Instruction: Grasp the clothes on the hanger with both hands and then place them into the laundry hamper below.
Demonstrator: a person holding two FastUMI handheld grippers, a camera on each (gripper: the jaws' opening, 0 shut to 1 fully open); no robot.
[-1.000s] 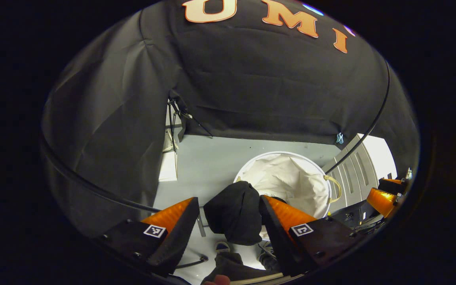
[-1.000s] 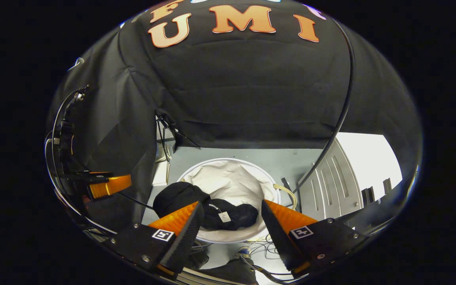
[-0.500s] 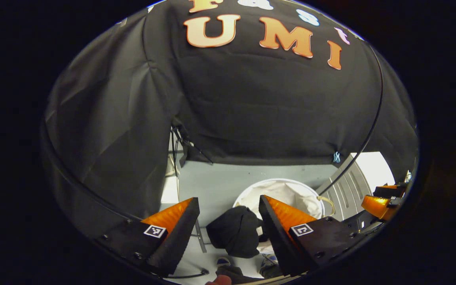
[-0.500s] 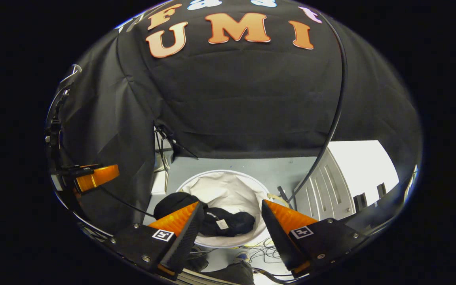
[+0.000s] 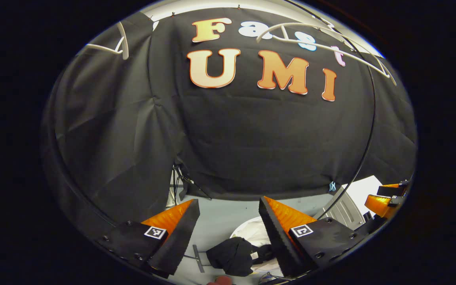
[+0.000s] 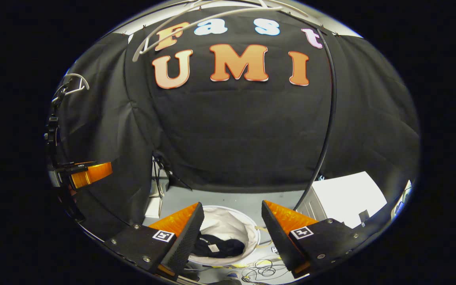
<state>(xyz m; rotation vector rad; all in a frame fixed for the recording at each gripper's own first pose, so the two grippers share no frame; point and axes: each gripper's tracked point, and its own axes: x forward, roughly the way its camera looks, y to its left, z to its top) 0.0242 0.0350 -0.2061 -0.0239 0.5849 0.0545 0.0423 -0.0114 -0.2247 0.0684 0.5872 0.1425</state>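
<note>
While both grippers hang above the floor, the left gripper (image 5: 229, 229) has its two fingers spread apart with nothing between them. Below it and between its fingertips, dark clothes (image 5: 231, 255) drape over the rim of the white laundry hamper (image 5: 251, 234). To its upper right, a bare white hanger (image 5: 323, 45) hangs overhead. The right gripper (image 6: 232, 231) also has its fingers spread wide, gripping nothing. Directly below it sits the laundry hamper (image 6: 228, 223), with the dark clothes (image 6: 218, 246) lying inside on the white lining. Loose cables (image 6: 261, 271) lie on the floor just below its right finger.
</note>
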